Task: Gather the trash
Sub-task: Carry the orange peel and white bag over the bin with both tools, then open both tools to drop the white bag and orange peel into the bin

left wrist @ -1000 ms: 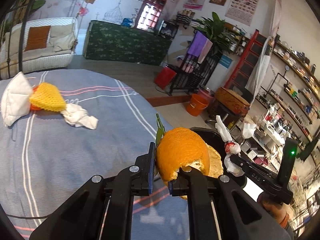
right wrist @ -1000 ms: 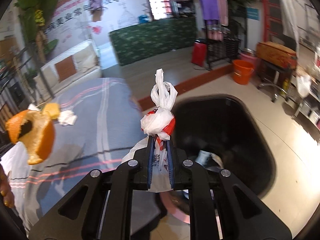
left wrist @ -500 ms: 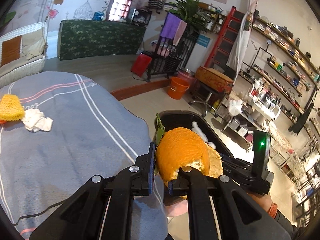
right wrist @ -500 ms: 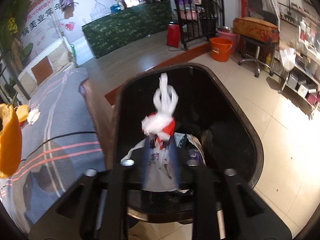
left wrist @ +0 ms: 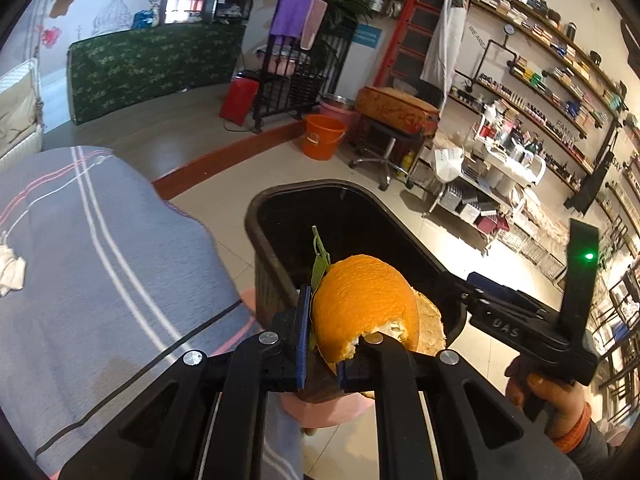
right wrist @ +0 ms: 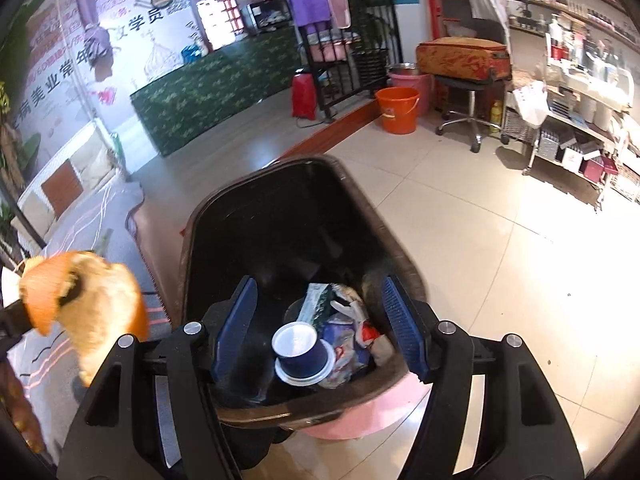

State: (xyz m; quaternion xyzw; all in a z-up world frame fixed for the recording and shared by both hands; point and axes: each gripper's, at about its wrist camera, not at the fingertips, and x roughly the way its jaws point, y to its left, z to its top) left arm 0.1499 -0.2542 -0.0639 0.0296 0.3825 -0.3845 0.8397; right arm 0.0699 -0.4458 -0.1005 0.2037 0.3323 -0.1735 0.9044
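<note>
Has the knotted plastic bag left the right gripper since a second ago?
Yes. The right gripper has just been opening, nothing between its jaws; the bag lies down inside the black bin.

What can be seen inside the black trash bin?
In the trash bin lie a dark blue cup, crumpled wrappers and a white bag. Anything beneath them is covered.

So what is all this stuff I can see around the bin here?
orange peel: one, orange, green leaf attached, clamped above the bin's near rim
trash bin: one, black inside, on a pink base, on the floor beside the table
trash in bin: several pieces, a dark blue cup among wrappers, at the bottom
tablecloth: one, grey-blue striped, left of the bin
crumpled tissue: one, white, on the cloth
bucket: one, orange, on the far floor
left hand-held gripper: shut on the peel
right hand-held gripper: jaws just opened, empty, over the bin
</note>
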